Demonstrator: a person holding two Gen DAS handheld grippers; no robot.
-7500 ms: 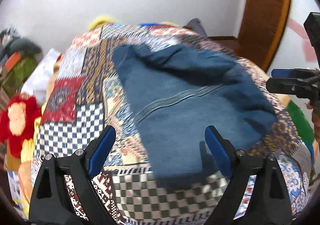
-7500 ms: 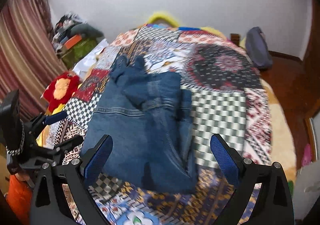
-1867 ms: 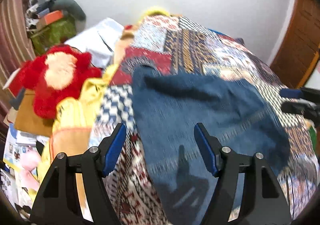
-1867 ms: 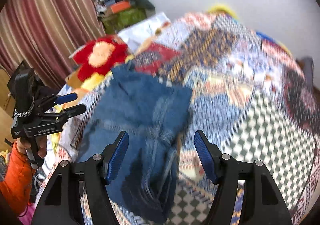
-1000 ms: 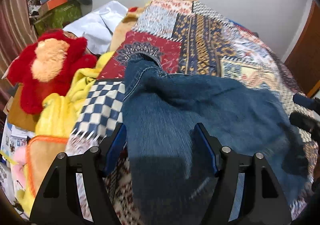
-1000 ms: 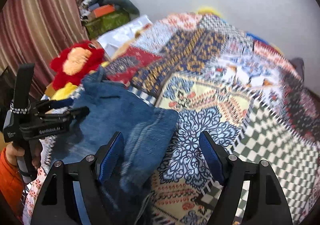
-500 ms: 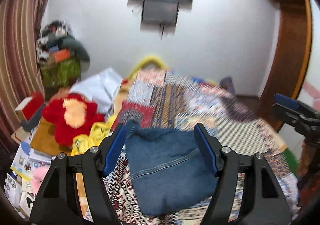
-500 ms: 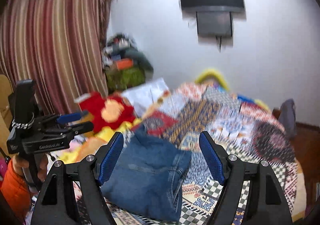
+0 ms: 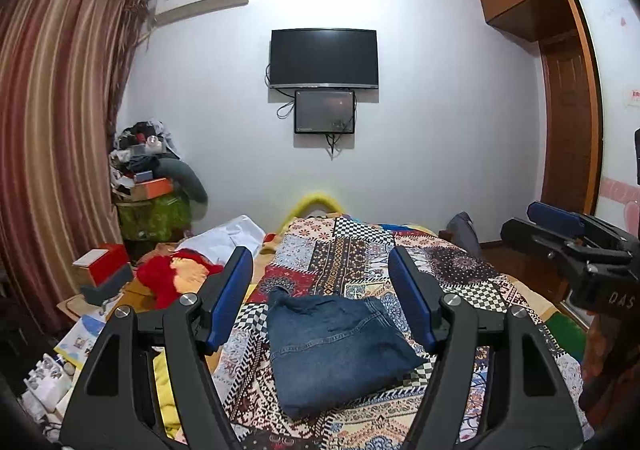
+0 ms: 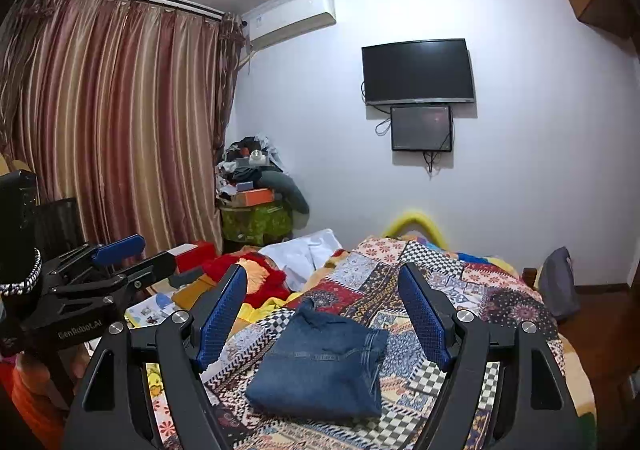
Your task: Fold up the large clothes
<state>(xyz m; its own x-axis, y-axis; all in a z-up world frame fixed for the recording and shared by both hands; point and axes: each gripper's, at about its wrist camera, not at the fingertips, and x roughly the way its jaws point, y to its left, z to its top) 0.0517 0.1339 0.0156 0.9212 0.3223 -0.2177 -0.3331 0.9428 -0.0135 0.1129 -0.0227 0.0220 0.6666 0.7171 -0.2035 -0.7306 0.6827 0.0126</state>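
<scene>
A black television hangs above a smaller screen. Striped curtains flank a red plush toy beside the patchwork bedspread

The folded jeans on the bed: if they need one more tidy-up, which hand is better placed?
Probably left, marginally. Both grippers are open, empty and pulled back, but the jeans sit centred between the left gripper fingers, and slightly left of centre for the right gripper.

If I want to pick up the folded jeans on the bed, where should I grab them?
Probably the thick near edge of the jeans, coming in low from the foot of the bed. The layers stack there into a rounded lip, so pinching it should catch every layer and keep the fold together.
</scene>
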